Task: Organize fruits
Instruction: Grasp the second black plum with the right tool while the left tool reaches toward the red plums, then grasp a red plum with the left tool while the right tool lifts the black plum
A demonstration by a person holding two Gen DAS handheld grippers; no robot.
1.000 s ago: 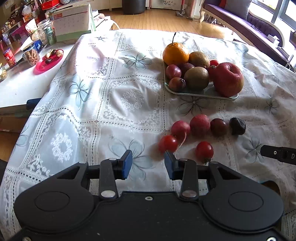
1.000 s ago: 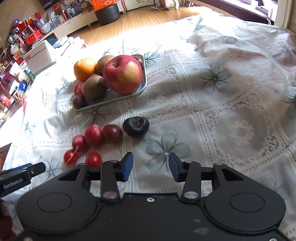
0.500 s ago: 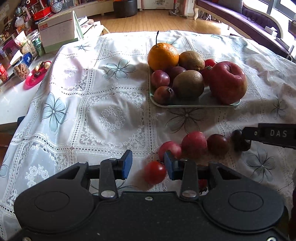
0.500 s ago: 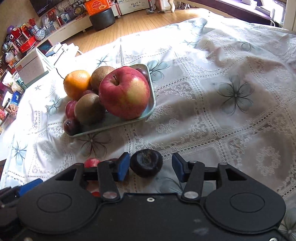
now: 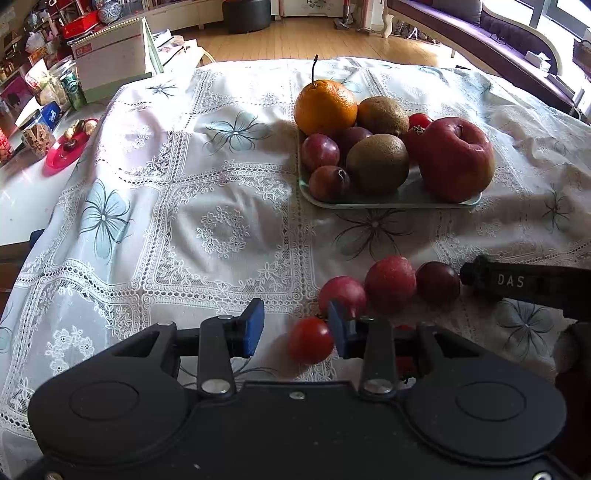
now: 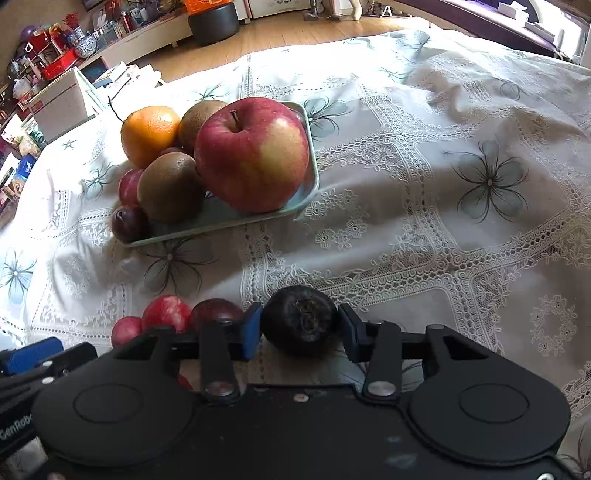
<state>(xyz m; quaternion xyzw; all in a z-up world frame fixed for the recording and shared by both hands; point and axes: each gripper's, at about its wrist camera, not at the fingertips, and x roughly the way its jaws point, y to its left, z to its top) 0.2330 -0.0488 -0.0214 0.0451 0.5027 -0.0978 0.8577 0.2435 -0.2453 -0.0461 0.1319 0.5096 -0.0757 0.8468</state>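
Observation:
A pale green tray [image 5: 388,205] holds a big red apple [image 5: 450,158], an orange [image 5: 325,103], two kiwis and several plums. On the lace cloth in front of it lie three loose plums [image 5: 389,284] and a cherry tomato [image 5: 310,339]. My left gripper [image 5: 295,328] is open, and the tomato sits between its blue pads, close to the right one. My right gripper [image 6: 300,332] is open around a dark, wrinkled fruit [image 6: 299,319] that rests on the cloth and fills the gap. The tray [image 6: 221,223] and the apple [image 6: 251,158] lie ahead, to the left.
A finger of the right gripper [image 5: 524,282] reaches in beside the loose plums. Off the cloth at the left stand a calendar box [image 5: 110,62], jars [image 5: 70,85] and a red plate [image 5: 68,153]. A sofa [image 5: 480,29] and wooden floor lie beyond.
Both grippers moved forward and lower. The tomato now lies between the left pads and the dark fruit sits deeper between the right pads. Neither gap has narrowed.

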